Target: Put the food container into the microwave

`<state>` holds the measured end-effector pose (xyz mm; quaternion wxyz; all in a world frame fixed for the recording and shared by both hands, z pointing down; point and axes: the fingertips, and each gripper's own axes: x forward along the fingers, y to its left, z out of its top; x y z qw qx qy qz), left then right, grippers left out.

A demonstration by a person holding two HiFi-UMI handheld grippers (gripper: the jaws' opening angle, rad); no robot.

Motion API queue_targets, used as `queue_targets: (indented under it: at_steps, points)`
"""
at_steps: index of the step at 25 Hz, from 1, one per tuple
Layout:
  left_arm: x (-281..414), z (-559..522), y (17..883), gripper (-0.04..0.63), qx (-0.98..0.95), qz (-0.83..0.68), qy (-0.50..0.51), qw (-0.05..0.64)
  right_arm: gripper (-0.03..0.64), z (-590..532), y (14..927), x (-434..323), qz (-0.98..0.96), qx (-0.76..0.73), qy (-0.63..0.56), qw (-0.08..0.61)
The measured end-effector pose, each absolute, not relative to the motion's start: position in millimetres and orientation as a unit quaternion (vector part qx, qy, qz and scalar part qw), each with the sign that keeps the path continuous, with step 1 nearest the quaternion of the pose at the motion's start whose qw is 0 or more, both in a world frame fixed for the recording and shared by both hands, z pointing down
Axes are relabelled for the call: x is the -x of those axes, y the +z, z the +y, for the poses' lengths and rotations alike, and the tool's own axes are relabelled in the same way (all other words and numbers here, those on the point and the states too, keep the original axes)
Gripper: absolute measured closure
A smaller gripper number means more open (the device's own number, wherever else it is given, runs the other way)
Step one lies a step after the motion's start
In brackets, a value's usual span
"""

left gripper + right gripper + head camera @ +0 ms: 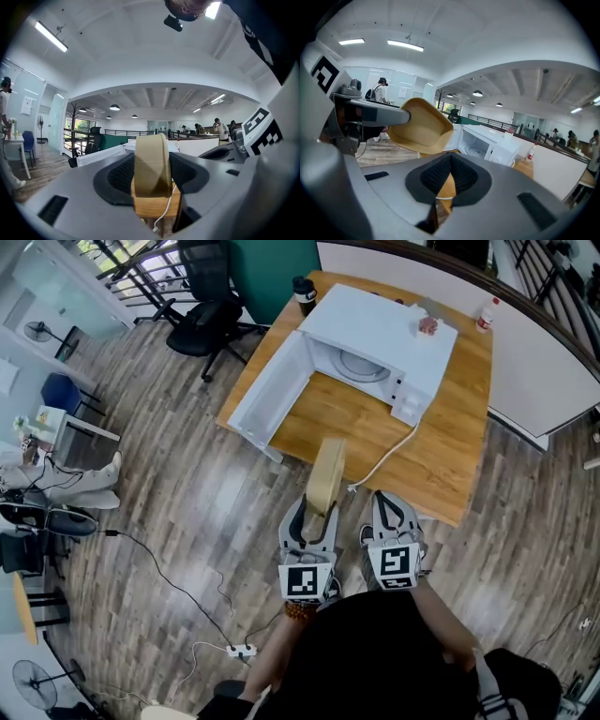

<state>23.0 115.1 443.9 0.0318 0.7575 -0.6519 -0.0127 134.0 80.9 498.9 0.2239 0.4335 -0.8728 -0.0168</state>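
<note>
The left gripper (310, 521) clamps a tan, shallow paper food container (326, 474) on edge, its long axis pointing at the white microwave (380, 334). The microwave's open cavity (352, 367) faces it from straight ahead on the wooden table (450, 446). The right gripper (394, 517), alongside, is closed and empty.

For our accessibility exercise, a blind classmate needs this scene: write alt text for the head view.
Seen from above, the left gripper holds a tan food container on edge, in front of a wooden table where a white microwave stands with its door open. The right gripper is shut and empty beside it.
</note>
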Motion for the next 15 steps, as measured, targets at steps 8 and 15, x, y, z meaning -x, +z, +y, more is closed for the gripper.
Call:
queue_targets:
  at_steps: [8, 15]
  points:
    - [-68, 69, 443, 0.353, -0.778, -0.628, 0.001, 0.033, 0.61, 40, 497, -180, -0.862, -0.457, -0.013, 0.219]
    - [-121, 31, 438, 0.353, -0.802, -0.597, 0.007, 0.024, 0.611, 8, 508, -234, -0.846, -0.485, 0.011, 0.22]
